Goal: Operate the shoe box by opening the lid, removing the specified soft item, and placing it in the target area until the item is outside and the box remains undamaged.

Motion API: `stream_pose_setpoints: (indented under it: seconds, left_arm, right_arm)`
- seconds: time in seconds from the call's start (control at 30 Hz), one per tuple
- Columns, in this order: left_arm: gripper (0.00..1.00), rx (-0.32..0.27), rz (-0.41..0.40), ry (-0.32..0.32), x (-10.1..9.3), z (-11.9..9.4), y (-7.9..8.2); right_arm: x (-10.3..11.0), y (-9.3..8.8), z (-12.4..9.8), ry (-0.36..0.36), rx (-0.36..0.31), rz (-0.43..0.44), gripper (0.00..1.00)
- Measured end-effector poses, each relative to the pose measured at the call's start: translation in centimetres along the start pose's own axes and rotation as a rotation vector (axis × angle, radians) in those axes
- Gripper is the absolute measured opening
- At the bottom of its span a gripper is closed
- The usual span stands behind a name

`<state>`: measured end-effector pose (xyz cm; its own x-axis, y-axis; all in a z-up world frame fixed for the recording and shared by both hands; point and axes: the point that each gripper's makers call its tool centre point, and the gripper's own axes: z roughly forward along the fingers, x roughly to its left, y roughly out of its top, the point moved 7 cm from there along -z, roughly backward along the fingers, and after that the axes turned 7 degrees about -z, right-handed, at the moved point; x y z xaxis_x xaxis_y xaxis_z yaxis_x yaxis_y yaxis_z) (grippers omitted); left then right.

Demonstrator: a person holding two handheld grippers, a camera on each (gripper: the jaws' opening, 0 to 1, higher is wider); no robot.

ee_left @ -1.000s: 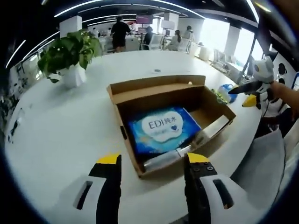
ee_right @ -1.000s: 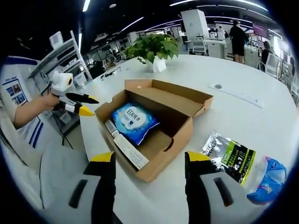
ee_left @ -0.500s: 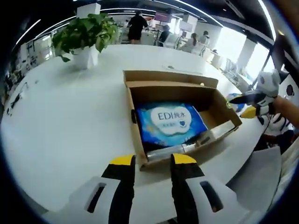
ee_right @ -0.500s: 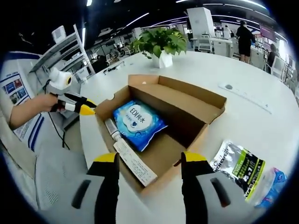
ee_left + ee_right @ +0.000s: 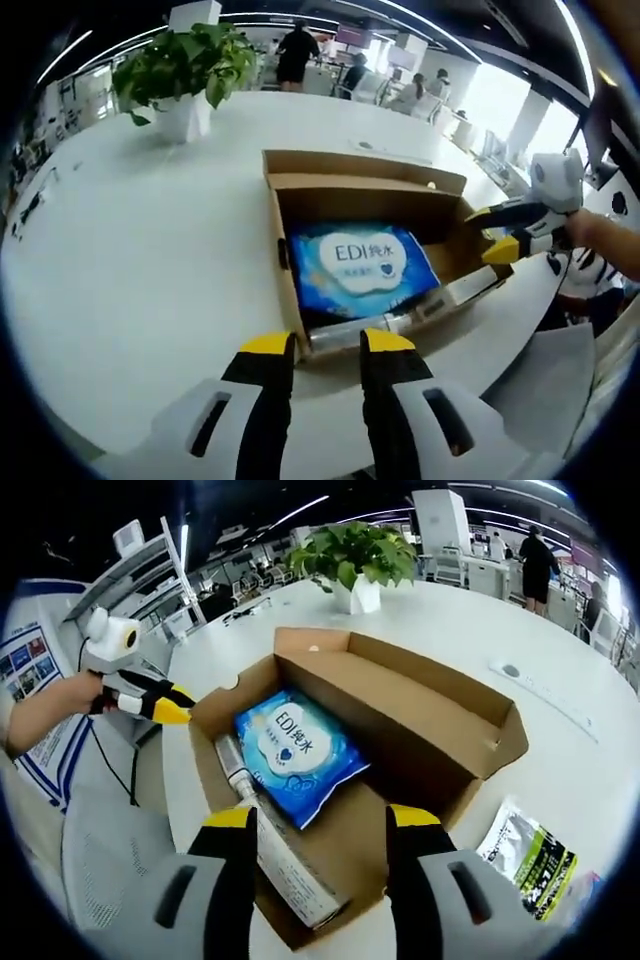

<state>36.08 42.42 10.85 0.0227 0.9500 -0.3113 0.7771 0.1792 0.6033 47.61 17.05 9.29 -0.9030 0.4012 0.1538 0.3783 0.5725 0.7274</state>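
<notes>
An open cardboard shoe box point(image 5: 300, 260) sits on a white table point(image 5: 140, 250), a blue wipes pack point(image 5: 295, 750) lying inside. The left gripper point(image 5: 325, 345), jaws slightly apart, hovers at its near wall; the right gripper point(image 5: 320, 818), jaws apart, hangs over its interior.

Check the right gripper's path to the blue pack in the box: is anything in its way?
Nothing visible. The box lid is open, the blue pack lies uncovered on top, and the right gripper hovers open above the near wall. A tube lies beside the pack, not over it.
</notes>
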Motion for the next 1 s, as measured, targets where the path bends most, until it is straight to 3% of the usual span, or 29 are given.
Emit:
stream_pose_setpoints:
  seconds: [0.43,0.77,1.0]
  left_arm:
    - [0.02,-0.003,-0.081,0.075,1.2,0.1,0.2]
    - [0.01,-0.006,-0.126,0.070,1.3,0.2,0.1]
    - [0.01,-0.015,-0.125,0.080,1.2,0.2,0.1]
  right_arm:
    - [-0.5,0.6,3.4,0.013,0.037,0.002,0.40]
    - [-0.6,0.1,5.7,0.003,0.124,0.007,0.32]
    - [-0.6,-0.6,7.1,-0.021,0.190,-0.002,0.19]
